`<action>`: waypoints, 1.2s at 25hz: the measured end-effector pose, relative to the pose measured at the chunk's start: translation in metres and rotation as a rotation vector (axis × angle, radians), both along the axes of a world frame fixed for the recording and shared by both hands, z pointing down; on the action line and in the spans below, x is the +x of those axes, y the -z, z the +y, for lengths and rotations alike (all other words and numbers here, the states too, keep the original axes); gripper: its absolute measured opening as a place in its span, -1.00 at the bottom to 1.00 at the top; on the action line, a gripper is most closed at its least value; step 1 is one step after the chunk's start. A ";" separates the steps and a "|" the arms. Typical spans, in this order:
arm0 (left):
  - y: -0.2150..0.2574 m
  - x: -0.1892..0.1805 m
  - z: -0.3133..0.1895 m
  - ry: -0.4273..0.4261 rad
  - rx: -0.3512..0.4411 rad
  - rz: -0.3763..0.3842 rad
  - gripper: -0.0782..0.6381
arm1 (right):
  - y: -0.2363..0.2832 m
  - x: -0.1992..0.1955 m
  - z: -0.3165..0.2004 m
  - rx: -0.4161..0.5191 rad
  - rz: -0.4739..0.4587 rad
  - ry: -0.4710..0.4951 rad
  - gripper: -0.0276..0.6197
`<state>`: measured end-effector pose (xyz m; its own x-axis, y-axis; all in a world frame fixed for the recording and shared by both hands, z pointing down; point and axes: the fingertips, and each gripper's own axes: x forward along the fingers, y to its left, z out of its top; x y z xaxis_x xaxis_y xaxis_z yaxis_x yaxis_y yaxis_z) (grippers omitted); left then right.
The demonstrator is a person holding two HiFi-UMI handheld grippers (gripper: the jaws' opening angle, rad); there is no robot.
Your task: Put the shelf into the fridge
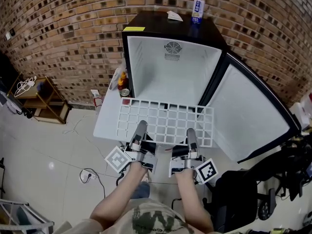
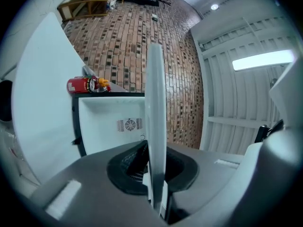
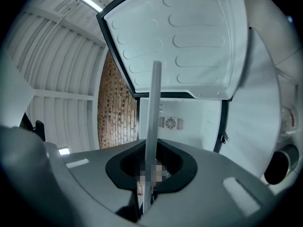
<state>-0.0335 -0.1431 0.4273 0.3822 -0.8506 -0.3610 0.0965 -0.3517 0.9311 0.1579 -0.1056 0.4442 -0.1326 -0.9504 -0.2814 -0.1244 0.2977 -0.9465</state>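
A white grid shelf [image 1: 165,121] hangs level in front of the open black fridge [image 1: 170,67], its far edge at the mouth of the empty white cabinet. My left gripper [image 1: 142,126] is shut on the shelf's near edge left of centre. My right gripper [image 1: 190,133] is shut on the same edge right of centre. In the left gripper view the shelf [image 2: 156,108] runs edge-on between the jaws toward the fridge's back wall [image 2: 109,122]. The right gripper view shows the shelf [image 3: 152,122] the same way, with the fridge door [image 3: 189,41] above.
The fridge door [image 1: 248,116] stands swung open to the right. A can [image 1: 197,9] and a paper [image 1: 174,16] sit on the fridge top. A white table [image 1: 105,123] with bottles [image 1: 123,82] is on the left, a black chair [image 1: 243,199] at lower right.
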 end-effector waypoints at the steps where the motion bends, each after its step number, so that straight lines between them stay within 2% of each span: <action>1: 0.000 0.000 -0.006 -0.004 -0.002 0.003 -0.75 | 0.000 0.000 -0.005 -0.002 0.000 -0.003 -0.84; 18: -0.004 0.000 -0.091 -0.077 -0.030 0.005 -0.75 | 0.001 -0.003 -0.078 -0.043 0.013 -0.070 -0.83; 30: 0.012 0.013 -0.144 -0.105 -0.008 -0.003 -0.75 | 0.014 0.008 -0.122 -0.042 0.013 -0.134 -0.83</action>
